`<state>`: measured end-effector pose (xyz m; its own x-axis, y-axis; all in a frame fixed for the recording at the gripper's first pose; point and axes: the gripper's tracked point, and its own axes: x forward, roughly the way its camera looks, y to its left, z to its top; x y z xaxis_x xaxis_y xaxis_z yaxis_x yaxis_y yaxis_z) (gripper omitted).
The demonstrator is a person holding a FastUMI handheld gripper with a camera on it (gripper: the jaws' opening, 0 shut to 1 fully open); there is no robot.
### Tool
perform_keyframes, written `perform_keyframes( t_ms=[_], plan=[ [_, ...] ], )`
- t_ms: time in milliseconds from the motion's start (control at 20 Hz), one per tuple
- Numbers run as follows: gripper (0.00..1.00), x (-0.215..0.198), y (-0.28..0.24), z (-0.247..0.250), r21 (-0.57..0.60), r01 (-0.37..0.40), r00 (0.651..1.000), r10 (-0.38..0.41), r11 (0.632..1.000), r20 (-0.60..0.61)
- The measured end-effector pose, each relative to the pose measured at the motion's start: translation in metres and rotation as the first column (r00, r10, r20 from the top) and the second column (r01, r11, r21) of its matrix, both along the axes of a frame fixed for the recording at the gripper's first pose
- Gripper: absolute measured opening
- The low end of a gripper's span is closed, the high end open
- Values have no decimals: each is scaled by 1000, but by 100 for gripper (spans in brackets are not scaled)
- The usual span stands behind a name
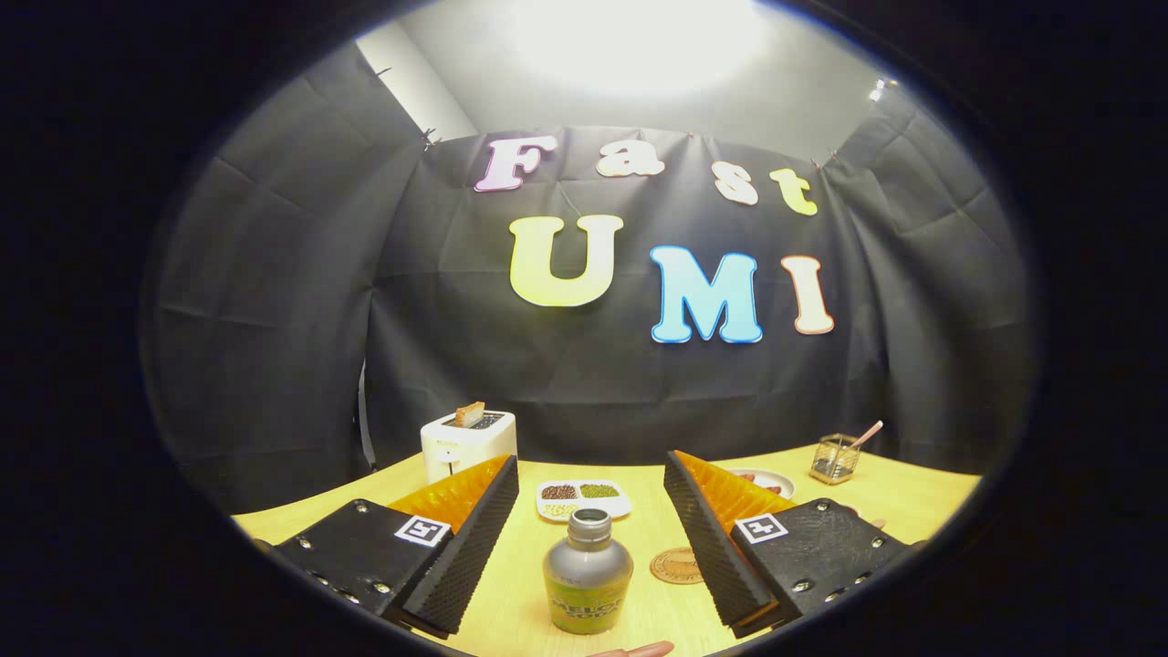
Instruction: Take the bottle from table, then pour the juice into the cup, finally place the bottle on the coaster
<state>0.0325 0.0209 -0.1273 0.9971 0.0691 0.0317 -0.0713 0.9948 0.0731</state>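
Black cloth is hung behind a yellow table. At the near edge of the tabletop, the bottle is stood upright, uncapped, between the fingers of the gripper, which are spread wide and touch nothing. The coaster is laid just beside the bottle. Toward the far edge, a toaster, a divided dish and a wire holder are seen.
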Motion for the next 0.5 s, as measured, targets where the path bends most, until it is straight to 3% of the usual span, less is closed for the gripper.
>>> perform_keyframes(
  t_ms=[500],
  plan=[
    [98,12,9,-58,-66,-20,996,15,998,-82]
  ],
)
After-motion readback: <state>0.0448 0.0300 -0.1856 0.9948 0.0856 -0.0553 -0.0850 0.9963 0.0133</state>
